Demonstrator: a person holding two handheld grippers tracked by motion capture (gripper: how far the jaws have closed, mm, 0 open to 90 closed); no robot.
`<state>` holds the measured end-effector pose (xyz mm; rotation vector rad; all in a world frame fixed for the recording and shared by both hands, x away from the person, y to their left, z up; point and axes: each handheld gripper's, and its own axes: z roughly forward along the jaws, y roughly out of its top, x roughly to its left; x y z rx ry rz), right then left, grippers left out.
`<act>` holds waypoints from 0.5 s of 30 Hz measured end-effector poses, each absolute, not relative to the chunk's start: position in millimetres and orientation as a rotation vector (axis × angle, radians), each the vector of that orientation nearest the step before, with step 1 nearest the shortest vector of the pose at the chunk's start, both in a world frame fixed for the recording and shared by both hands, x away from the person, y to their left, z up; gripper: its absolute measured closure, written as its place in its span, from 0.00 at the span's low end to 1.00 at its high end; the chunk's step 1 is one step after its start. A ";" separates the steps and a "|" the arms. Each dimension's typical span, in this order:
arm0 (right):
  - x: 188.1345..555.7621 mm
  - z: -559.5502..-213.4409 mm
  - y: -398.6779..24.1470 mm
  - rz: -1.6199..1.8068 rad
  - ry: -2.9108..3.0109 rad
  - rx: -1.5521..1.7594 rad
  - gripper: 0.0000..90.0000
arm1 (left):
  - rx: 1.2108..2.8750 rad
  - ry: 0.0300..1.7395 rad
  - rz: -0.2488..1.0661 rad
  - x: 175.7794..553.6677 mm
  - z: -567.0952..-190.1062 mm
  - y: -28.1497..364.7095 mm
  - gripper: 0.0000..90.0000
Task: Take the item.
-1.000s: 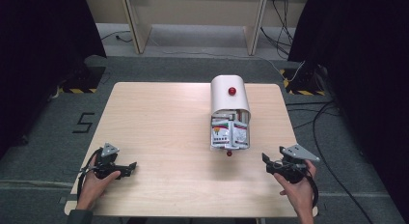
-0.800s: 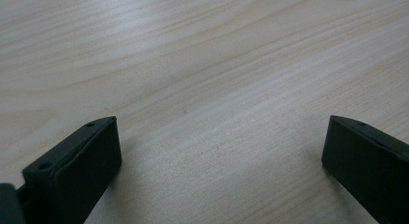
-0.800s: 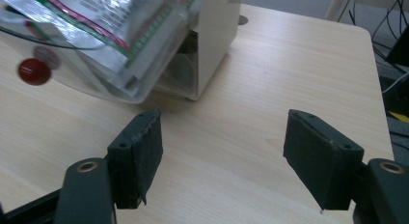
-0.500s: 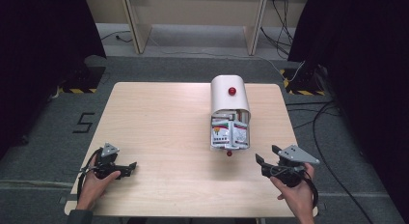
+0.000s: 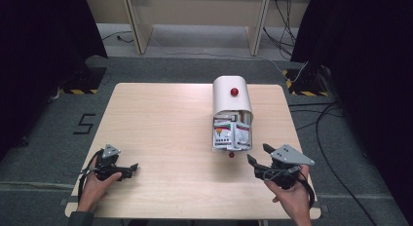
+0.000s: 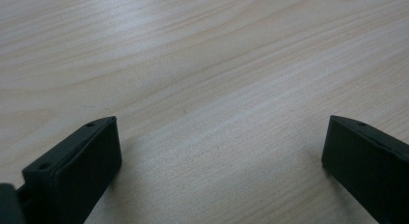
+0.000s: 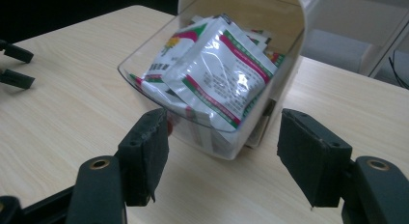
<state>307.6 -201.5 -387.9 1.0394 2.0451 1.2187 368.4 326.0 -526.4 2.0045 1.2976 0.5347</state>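
**Right gripper lines up on the packet bin**

While the left gripper (image 5: pixel 130 168) rests near the table's 7 o'clock corner, jaws spread wide over bare wood with nothing between them, the right gripper (image 5: pixel 258 157) sits at about 5 o'clock and is much the nearer tool to the work. Its jaws have just been closing a little but stand apart, and nothing is pressed between the pads; in the right gripper view the open mouth of the bin (image 7: pixel 226 137) lies just beyond the fingertips (image 7: pixel 149 137).

That bin (image 5: pixel 232 120) is a white, round-topped box with a clear tilted front tray, standing right of the table's (image 5: pixel 160 119) middle. Its long axis runs from 12 to 6 o'clock, the mouth facing the person. From the right gripper it lies at roughly 11 o'clock, close by. A small red knob (image 5: pixel 232 154) sits at the tray's near edge, another red knob (image 5: pixel 234 91) on top. Sachets (image 7: pixel 217 69) with green and red printing are stacked inside, leaning toward the opening.

Judging by this, a short push toward 11 o'clock would bring the jaws to the tray or knob.
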 end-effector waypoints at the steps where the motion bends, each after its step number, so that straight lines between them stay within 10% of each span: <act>1: 307.6 -387.9 -201.5 1.219 2.045 1.039 0.40 | 2.004 1.298 0.535 368.4 -526.4 326.0 0.00; 15: 318.7 -378.2 -175.5 1.183 2.057 0.972 0.45 | 2.004 1.298 0.535 368.4 -526.4 326.0 0.00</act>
